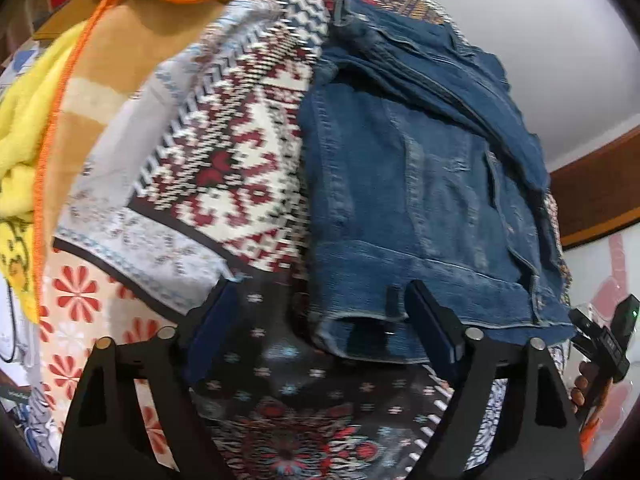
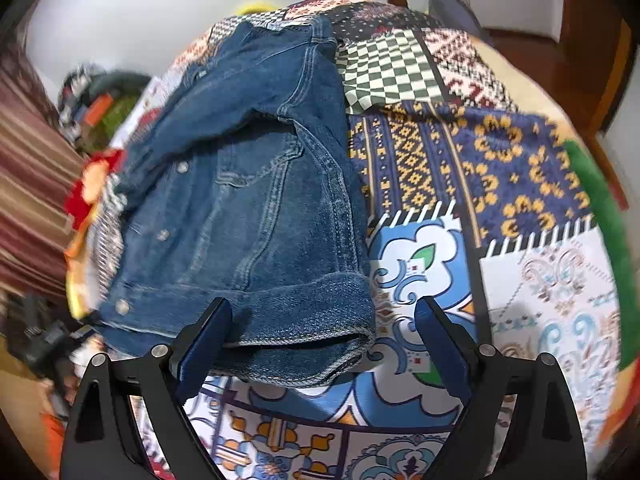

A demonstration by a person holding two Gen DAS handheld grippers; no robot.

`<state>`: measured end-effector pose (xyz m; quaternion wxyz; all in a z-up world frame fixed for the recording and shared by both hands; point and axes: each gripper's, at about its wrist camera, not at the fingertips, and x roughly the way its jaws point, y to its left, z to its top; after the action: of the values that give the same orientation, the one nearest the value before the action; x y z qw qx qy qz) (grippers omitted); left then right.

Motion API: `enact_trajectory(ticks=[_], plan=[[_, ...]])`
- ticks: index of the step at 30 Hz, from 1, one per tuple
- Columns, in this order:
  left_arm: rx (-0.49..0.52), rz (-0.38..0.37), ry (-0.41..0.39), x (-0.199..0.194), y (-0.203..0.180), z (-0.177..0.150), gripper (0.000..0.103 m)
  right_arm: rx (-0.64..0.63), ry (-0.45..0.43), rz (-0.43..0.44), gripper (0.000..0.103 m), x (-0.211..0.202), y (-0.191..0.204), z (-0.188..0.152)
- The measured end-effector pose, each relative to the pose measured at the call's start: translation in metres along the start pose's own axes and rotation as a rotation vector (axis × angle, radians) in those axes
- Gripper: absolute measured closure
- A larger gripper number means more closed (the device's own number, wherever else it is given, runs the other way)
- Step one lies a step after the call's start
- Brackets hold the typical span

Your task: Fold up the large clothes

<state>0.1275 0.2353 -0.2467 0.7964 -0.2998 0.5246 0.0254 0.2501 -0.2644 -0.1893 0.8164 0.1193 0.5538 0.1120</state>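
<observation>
Patchwork bedspread [image 2: 460, 168] covers the bed, and the denim jacket [image 2: 240, 200] lies on it, partly folded. Left tool [image 1: 320, 320] and right tool [image 2: 324, 332] both gape at its near hem, probably lining up to grip for another fold.

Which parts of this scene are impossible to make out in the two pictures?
- Left wrist view: the denim jacket hides the patchwork bedspread beneath it; its far sleeve is bunched, so the fold there is unclear.
- Left wrist view: the right hand-held gripper is cut off by the edge; its jaws are unseen.
- Right wrist view: the clutter at left is motion-blurred, items unidentifiable.
- Right wrist view: whether the open right hand-held gripper touches the hem.
</observation>
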Motion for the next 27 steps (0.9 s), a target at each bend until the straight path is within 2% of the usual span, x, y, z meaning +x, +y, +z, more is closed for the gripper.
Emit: enact_trajectory(ticks=[1, 2, 3, 6, 8, 10, 12, 18, 23, 27], plan=[[0.017, -0.012, 0.004, 0.001, -0.006, -0.002, 0.034, 0.018, 0.000, 0.016, 0.018, 0.000, -0.002, 0.001], [0.032, -0.017, 0.009, 0.004, -0.011, -0.003, 0.039, 0.038, 0.002, 0.031, 0.022, 0.001, -0.006, 0.001], [0.046, -0.019, 0.013, 0.006, -0.015, -0.005, 0.050, 0.047, 0.010, 0.043, 0.031, 0.002, -0.006, 0.002], [0.074, 0.017, 0.006, 0.010, -0.022, -0.005, 0.058, 0.062, 0.035, 0.105, 0.056, 0.006, -0.005, 0.002], [0.100, 0.049, -0.016, 0.008, -0.026, -0.005, 0.070, 0.053, 0.011, 0.094, 0.061, 0.005, -0.002, 0.000], [0.118, 0.054, -0.042, 0.003, -0.028, -0.005, 0.080, 0.045, -0.020, 0.090, 0.073, 0.001, 0.000, 0.001], [0.135, 0.049, -0.069, -0.005, -0.031, -0.003, 0.084, 0.045, -0.042, 0.106, 0.082, -0.004, 0.000, 0.004], [0.214, 0.044, -0.200, -0.039, -0.056, 0.018, 0.090, -0.052, -0.130, 0.127, 0.089, -0.025, 0.023, 0.031], [0.278, 0.029, -0.312, -0.065, -0.085, 0.052, 0.091, -0.173, -0.198, 0.113, 0.090, -0.040, 0.060, 0.063], [0.313, 0.035, -0.387, -0.079, -0.105, 0.084, 0.091, -0.235, -0.288, 0.099, 0.090, -0.055, 0.082, 0.100]])
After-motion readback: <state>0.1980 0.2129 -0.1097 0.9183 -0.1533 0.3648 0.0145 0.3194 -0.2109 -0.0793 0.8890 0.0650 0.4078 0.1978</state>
